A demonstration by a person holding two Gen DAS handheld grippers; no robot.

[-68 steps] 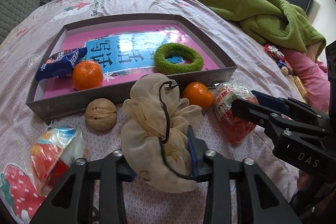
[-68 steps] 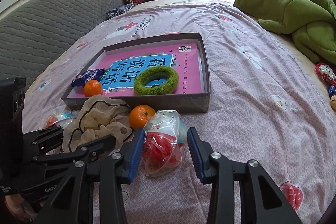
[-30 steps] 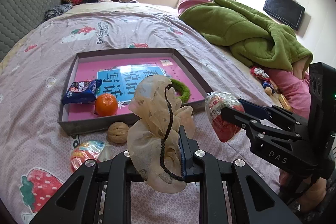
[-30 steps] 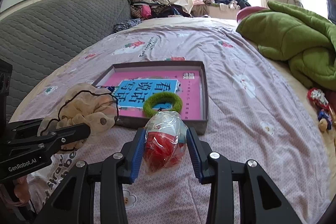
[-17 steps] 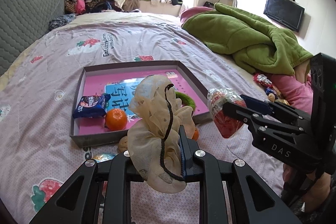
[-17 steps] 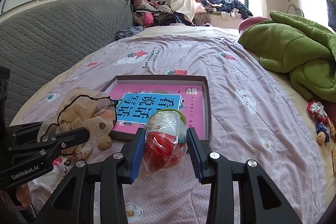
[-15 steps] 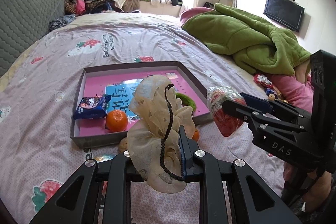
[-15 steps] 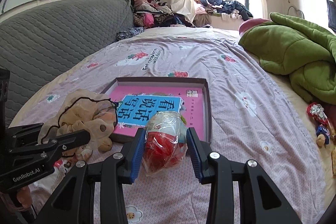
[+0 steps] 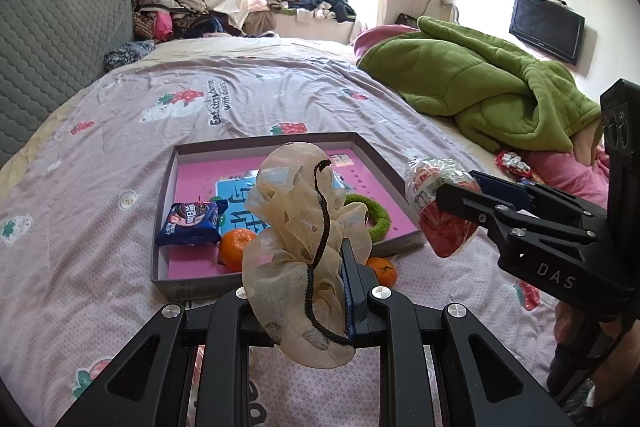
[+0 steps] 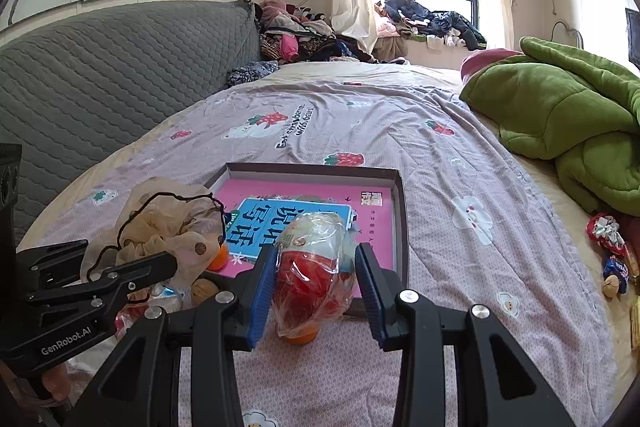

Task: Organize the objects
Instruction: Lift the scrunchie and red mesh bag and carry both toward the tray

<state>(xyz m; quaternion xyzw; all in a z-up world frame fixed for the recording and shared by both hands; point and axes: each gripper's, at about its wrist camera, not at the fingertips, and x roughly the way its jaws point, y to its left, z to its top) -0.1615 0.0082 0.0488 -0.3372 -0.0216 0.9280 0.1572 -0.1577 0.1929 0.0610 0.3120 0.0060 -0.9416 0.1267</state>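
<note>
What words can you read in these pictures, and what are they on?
"DAS": right hand-held gripper.
"GenRobot.AI": left hand-held gripper.
"Eat strawberries with bears!": bedsheet, small, partly guessed.
Large Chinese characters: blue label in the box.
Blue packet and the held bag: print too blurred.

Cream mesh scrunchie [image 9: 304, 227] with black cord and brown dots; clear packet [image 10: 316, 263] with red contents; grey box lid [image 9: 280, 143] with pink floor and blue panel, holding blue snack pack [image 9: 190, 223], orange mandarin [image 9: 236, 243], green ring [image 9: 370, 215]; lilac strawberry-print bedsheet [image 9: 120, 131].
</note>
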